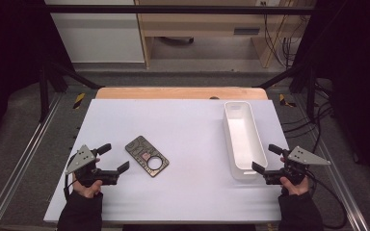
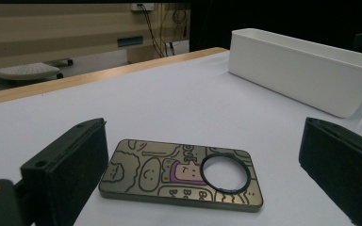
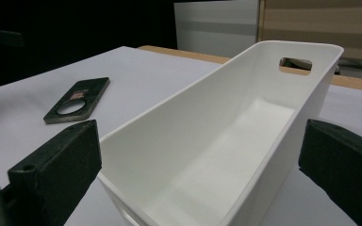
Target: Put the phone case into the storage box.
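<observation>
A flat, dark rectangular phone case (image 1: 147,156) printed with cartoon doodles and pierced by a round, black-rimmed hole lies on the white tabletop (image 1: 183,130), well to the left of the long white plastic bin (image 1: 243,139). The left tongs (image 1: 114,159) stand wide open with nothing between them, low over the tabletop just left of the case; in the left gripper view the case (image 2: 181,174) lies flat ahead of the two black jaws. The right tongs (image 1: 265,159) are open too, at the near end of the bin; whether a jaw touches its wall is hard to tell. The bin (image 3: 245,127) stands upright, a slot handle in its far end wall.
</observation>
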